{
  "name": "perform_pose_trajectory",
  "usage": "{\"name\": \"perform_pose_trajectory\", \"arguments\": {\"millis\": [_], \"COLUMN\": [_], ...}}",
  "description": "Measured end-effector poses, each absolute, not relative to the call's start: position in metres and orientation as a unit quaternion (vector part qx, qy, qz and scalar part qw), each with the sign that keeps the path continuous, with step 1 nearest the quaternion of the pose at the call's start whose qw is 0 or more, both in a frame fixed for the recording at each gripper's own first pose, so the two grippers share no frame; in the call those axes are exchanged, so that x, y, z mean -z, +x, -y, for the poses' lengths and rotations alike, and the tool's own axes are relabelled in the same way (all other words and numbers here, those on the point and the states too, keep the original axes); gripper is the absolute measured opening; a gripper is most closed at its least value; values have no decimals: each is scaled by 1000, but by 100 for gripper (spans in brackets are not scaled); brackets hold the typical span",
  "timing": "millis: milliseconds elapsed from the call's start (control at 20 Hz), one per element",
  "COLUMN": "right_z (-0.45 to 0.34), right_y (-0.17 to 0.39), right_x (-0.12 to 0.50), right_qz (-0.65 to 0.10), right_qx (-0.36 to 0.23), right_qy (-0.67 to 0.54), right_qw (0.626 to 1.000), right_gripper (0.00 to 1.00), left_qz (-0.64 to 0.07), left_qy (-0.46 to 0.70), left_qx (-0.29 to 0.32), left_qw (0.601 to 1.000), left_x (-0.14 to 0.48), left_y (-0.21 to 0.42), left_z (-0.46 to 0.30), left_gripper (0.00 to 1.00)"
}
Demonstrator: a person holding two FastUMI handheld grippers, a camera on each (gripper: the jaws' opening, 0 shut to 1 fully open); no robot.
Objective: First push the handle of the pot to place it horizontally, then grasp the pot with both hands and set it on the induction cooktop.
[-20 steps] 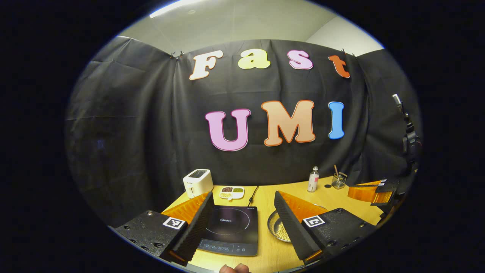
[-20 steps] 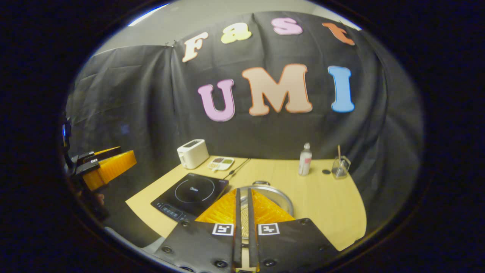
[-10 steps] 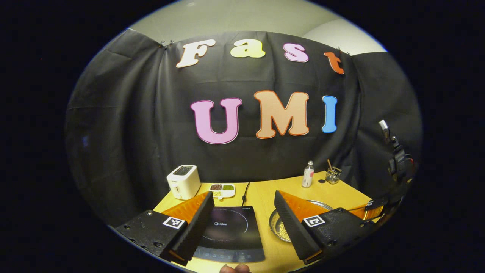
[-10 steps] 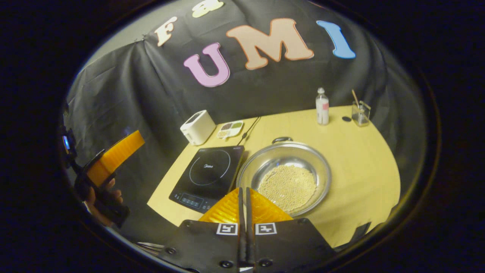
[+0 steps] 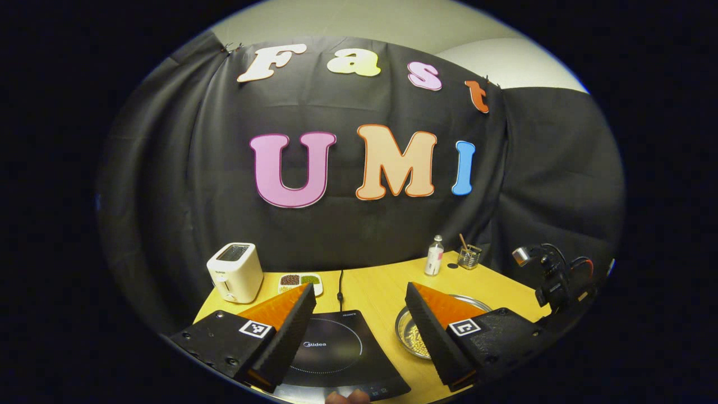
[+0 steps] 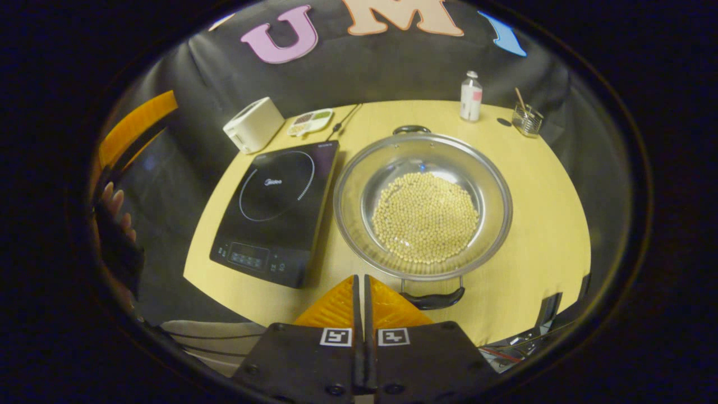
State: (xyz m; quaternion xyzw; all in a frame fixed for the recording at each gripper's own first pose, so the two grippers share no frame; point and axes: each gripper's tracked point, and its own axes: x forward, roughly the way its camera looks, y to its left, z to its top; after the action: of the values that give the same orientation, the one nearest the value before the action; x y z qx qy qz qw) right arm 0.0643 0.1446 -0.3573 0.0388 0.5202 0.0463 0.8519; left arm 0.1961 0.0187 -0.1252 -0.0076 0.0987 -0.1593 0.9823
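Right gripper view — pot [image 6: 423,216] handles near-far

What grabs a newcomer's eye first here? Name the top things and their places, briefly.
The pot, a wide steel pan holding pale beans, sits mid-table with one handle toward the right gripper, whose fingers are shut. The black cooktop lies just left of it, nearly touching. A white toaster stands at the far left corner of the table.

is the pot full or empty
Partly filled: the pot has a layer of small pale beans covering its bottom, with bare metal wall above them.
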Motion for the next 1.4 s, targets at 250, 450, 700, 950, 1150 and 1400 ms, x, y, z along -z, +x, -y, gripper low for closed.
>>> {"name": "perform_pose_trajectory", "arguments": {"millis": [250, 450, 700, 950, 1150, 1400], "right_z": [-132, -117, -96, -68, -43, -15], "right_y": [59, 56, 55, 55, 58, 61], "right_x": [386, 404, 412, 410, 413, 414], "right_qz": [-559, -588, -603, -608, -613, -620], "right_qx": [-28, -25, -10, 9, 26, 42], "right_qy": [32, 7, 2, -3, -12, -27], "right_qw": [828, 809, 797, 794, 789, 783], "right_gripper": [3, 3, 3, 0, 3, 3], "left_qz": [-123, -134, -144, -152, -155, -157], "left_qy": [-25, -27, -34, -36, -36, -37], "left_qx": [148, 137, 133, 130, 128, 131], "left_qw": [981, 981, 980, 979, 979, 978], "left_x": [142, 150, 160, 168, 172, 175], "left_y": [212, 219, 220, 225, 228, 227], "left_z": [-30, -40, -46, -52, -55, -54], "left_gripper": [100, 100, 100, 100, 100, 100]}}
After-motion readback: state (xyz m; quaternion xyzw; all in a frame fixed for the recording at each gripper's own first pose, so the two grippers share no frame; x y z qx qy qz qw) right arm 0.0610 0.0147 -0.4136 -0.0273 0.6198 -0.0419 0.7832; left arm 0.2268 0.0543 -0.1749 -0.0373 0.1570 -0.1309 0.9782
